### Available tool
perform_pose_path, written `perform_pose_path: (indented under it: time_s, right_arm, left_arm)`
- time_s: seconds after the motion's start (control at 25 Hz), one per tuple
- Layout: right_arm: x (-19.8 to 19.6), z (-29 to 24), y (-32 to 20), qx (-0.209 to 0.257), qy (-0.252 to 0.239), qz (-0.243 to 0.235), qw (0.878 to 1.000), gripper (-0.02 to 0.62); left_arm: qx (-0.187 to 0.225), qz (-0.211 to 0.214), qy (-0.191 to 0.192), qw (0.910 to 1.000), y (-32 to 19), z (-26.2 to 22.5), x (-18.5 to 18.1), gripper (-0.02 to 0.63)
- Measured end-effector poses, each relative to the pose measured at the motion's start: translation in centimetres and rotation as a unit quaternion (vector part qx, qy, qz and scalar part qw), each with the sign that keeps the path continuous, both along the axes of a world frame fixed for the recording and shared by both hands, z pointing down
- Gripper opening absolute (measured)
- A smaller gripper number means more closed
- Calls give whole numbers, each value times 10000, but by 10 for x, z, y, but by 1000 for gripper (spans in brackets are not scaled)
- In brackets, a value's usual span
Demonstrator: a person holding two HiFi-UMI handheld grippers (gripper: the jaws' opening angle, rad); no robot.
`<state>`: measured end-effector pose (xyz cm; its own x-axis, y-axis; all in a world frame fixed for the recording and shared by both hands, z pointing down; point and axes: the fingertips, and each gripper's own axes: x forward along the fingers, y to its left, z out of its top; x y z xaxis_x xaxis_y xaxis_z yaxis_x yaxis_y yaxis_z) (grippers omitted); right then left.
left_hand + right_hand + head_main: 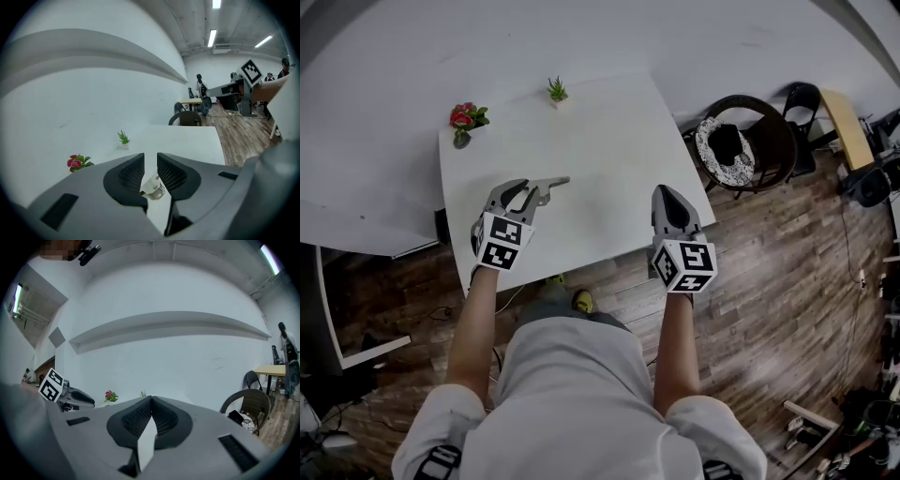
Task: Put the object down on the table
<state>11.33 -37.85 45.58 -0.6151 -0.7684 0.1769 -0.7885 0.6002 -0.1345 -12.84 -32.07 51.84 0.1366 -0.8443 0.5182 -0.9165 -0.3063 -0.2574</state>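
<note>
A small clear object [153, 187] with a bit of metal shows low in the gap between my left gripper's jaws. It looks to lie on the white table [600, 141] beyond them, and neither pad touches it. The head view does not show it. My left gripper [561, 181] [151, 157] hangs over the table's front left part and points toward the back right. Its jaws stand a narrow way apart with nothing pressed between the pads. At the table's front right edge my right gripper [667, 192] [151, 399] has its tips touching and holds nothing.
A red flower pot [467, 118] stands at the table's back left corner. A small green plant [556, 91] is at the back edge. A white wall runs behind the table. A dark round chair [741, 145] stands to the right on the wooden floor.
</note>
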Motion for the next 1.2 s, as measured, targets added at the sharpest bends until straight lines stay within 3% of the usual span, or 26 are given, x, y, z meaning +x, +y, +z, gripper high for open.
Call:
perform_pose_path:
  time_s: [0.48,0.72,1.2]
  right_arm:
    - [-12,-13,14,261,91,-132,9995,6]
    - [-12,-26,13,421,115,-135,9990,6]
    - [-10,-39,12,529,73,-131,9985,6]
  left_arm:
    - [1131,-601,334,9912,21,-73,-29,32]
    - [1591,-935,832,9793,32,-107,-48,23]
    - [1992,-1215,1067,9665,49,-133,-69,20]
